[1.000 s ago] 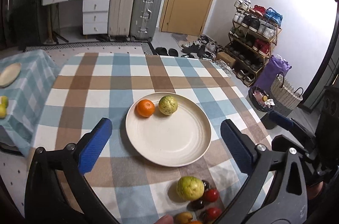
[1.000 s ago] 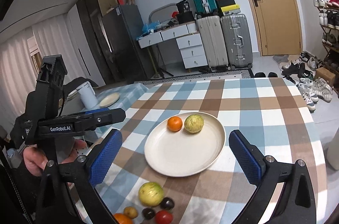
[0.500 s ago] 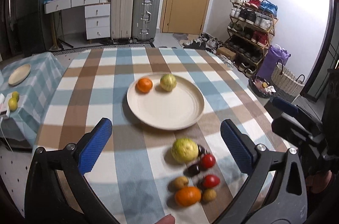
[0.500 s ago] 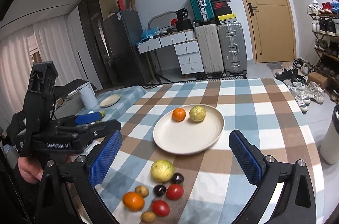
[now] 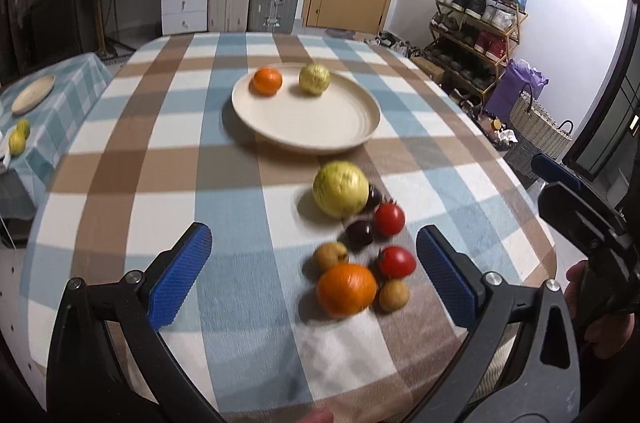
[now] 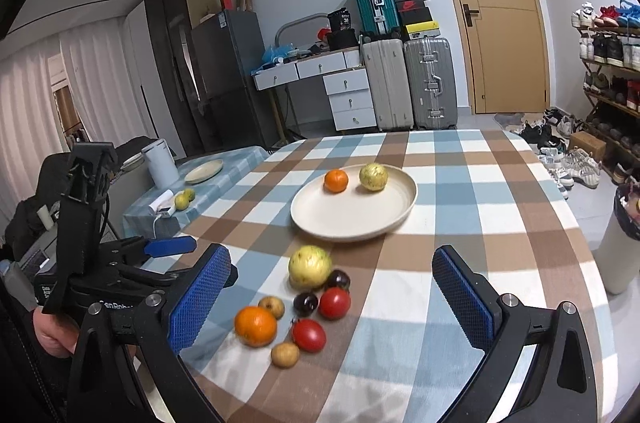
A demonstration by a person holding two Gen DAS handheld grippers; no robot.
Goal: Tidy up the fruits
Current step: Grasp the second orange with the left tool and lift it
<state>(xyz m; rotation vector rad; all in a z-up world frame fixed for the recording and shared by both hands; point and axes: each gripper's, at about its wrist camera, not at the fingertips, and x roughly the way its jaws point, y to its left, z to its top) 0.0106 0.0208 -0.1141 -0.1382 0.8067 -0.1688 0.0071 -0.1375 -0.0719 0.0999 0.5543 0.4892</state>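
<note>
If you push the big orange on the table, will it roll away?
Probably. The orange looks round and sits on the flat tablecloth, so a nudge should roll it. It would likely bump the small brown fruit or tomato beside it first.

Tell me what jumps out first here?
The cream plate mid-table holds one orange and one yellow-green fruit. A loose fruit cluster lies on the checked cloth nearer the camera. Both the left gripper and right gripper are open and empty.
</note>
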